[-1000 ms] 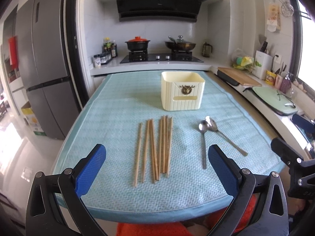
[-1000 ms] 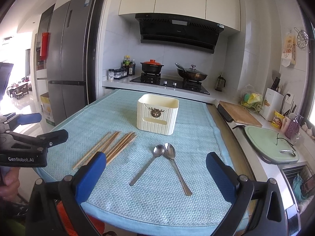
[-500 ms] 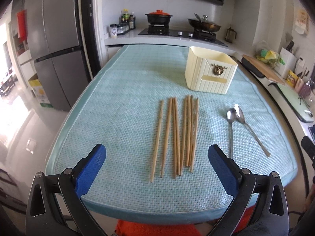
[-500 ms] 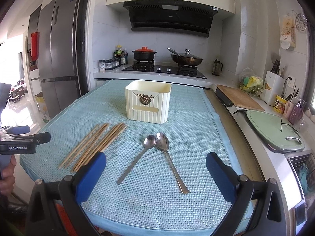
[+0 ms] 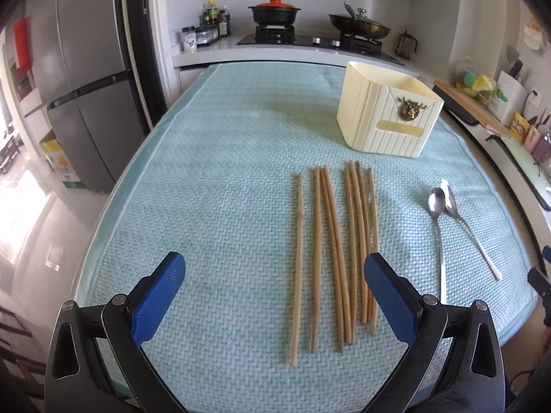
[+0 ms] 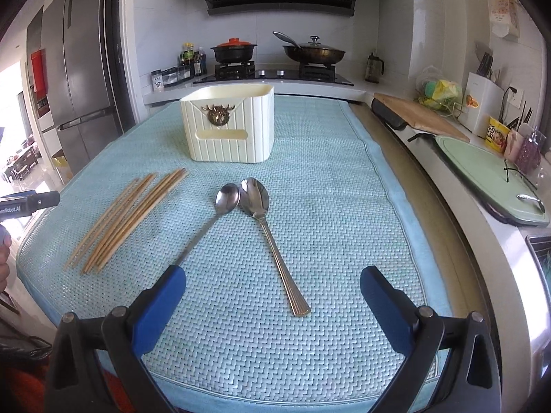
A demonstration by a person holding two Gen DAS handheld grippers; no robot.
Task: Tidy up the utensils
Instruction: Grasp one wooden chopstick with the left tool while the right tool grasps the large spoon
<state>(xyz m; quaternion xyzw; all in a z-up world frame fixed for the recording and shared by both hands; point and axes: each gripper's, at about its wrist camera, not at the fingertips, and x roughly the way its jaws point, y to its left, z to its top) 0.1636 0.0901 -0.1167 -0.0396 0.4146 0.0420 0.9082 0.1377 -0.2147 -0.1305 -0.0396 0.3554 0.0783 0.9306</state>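
Observation:
Several wooden chopsticks (image 5: pixel 339 251) lie side by side on the light blue mat (image 5: pixel 224 189); they also show in the right wrist view (image 6: pixel 127 216). Two metal spoons (image 6: pixel 261 227) lie to their right, bowls touching; in the left wrist view they (image 5: pixel 444 213) sit at right. A cream utensil holder (image 5: pixel 387 122) stands upright behind them, also seen from the right wrist (image 6: pixel 229 129). My left gripper (image 5: pixel 273 292) is open and empty over the chopsticks' near ends. My right gripper (image 6: pixel 272 296) is open and empty over the spoon handles.
A stove with a black pot (image 6: pixel 234 51) and a pan (image 6: pixel 313 53) is at the back. A fridge (image 5: pixel 86 79) stands left. A cutting board (image 6: pixel 420 117) and a green tray (image 6: pixel 489 172) line the right counter. The left gripper's tip (image 6: pixel 31 203) shows at the mat's left edge.
Both grippers have moved forward and lower over the mat. The left one now straddles the chopsticks' near ends, the right one the spoon handles. Nothing on the mat has moved.

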